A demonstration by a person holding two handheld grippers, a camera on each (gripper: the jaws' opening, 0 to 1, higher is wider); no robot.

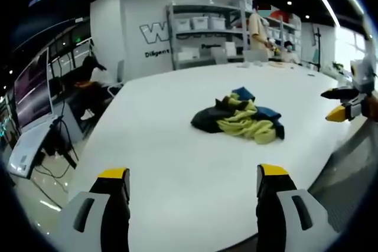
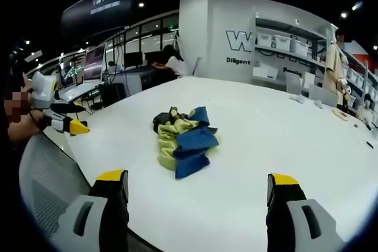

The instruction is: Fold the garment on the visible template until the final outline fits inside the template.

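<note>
A crumpled garment [image 1: 239, 117], yellow-green, blue and black, lies bunched in a heap on the white table [image 1: 171, 163]. In the left gripper view my left gripper [image 1: 193, 172] is open, with yellow-tipped jaws wide apart and nothing between them, well short of the heap. My right gripper [image 1: 342, 104] enters from the right edge, its jaws apart, to the right of the heap. In the right gripper view the garment [image 2: 184, 138] lies ahead at the middle of the table [image 2: 283, 134]. My right gripper [image 2: 198, 177] is open and empty. My left gripper [image 2: 64, 119] hovers at the table's left edge.
Shelves with white boxes [image 1: 201, 33] stand behind the table's far side, with a person [image 1: 257, 30] beside them. A seated person [image 1: 97, 78] and monitors [image 1: 32, 95] are at the left. A grey mesh chair back [image 2: 44, 181] sits at the near table edge.
</note>
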